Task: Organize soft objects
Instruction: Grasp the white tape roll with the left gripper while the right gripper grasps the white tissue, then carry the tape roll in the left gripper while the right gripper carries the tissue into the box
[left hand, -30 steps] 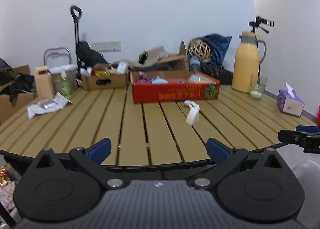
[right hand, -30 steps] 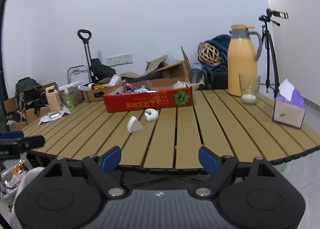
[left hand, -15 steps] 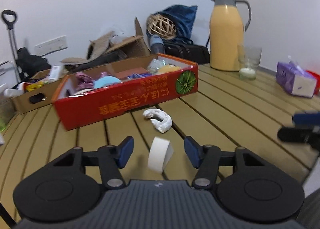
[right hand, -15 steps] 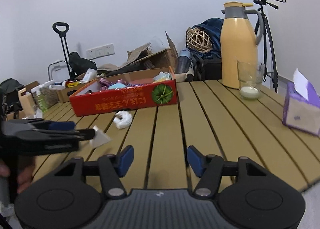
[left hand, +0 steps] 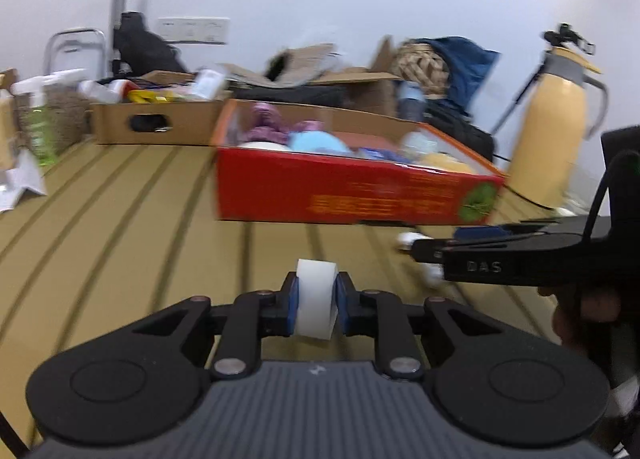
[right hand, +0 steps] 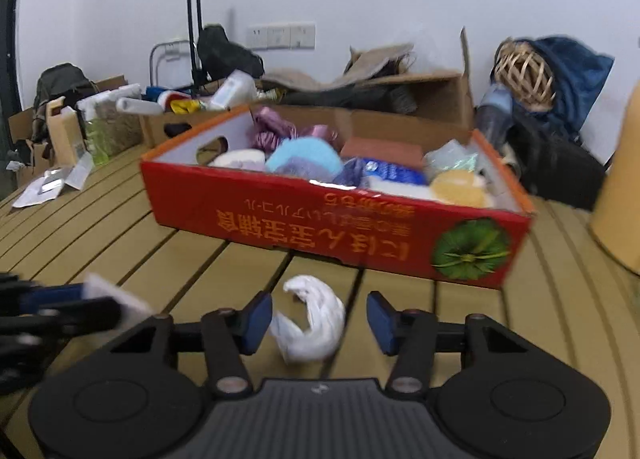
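Left hand-held gripper (left hand: 316, 305) has just clamped the white sponge wedge (left hand: 316, 299); right hand-held gripper (right hand: 316, 317), closing, straddles the crumpled white cloth (right hand: 312, 323) on the counter (right hand: 180, 255). Red box (right hand: 320, 219) awaits both.

White sponge wedge (left hand: 316, 301) upright — crumpled cloth (right hand: 312, 323) beside.

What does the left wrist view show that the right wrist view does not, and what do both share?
Left wrist only: the left hand-held gripper, its jaws just closed, pressing both pads on the white foam wedge; the yellow thermos in full.

Right wrist only: the right hand-held gripper, jaws closing but pads not yet pressing, with the crumpled white piece between them on the slatted table.

Both: the red box of soft items and the brown cardboard box behind it.
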The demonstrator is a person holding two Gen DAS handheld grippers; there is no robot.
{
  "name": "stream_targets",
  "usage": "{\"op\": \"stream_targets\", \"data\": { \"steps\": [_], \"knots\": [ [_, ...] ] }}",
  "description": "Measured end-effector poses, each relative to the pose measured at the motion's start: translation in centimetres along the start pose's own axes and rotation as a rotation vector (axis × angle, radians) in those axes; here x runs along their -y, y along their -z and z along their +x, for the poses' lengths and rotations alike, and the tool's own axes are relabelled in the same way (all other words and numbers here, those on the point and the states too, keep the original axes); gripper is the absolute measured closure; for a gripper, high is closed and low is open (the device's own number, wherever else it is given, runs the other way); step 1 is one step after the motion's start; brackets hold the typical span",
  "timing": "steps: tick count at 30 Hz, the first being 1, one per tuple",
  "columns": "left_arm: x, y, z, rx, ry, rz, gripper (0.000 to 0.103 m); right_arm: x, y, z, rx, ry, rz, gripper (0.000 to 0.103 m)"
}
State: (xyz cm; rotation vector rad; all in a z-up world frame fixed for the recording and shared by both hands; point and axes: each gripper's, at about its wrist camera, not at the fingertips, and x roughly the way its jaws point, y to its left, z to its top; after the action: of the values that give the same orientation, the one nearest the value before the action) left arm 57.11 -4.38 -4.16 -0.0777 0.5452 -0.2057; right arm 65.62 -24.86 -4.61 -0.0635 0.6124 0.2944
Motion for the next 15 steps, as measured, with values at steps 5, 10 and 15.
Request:
{"op": "stream_targets", "data": {
  "steps": [5, 10, 15],
  "knots": [
    [-1.2, -0.3, -0.8, 0.007, 0.038, -0.031, 0.083, 0.0, 0.4, 1.0, -0.027, 0.007, 0.027, 0.066],
    [-1.2, -0.4, -1.0, 0.014, 0.043, -0.041, 0.083, -0.3, 1.4, -0.1, 0.001, 0.035, 0.012, 0.090],
    [-1.2, 0.1, -1.3, 0.039, -0.014, -0.069, 0.083, -0.3, 2.4, -5.3, 0.114, 0.075, 0.042, 0.090]
  ]
}}
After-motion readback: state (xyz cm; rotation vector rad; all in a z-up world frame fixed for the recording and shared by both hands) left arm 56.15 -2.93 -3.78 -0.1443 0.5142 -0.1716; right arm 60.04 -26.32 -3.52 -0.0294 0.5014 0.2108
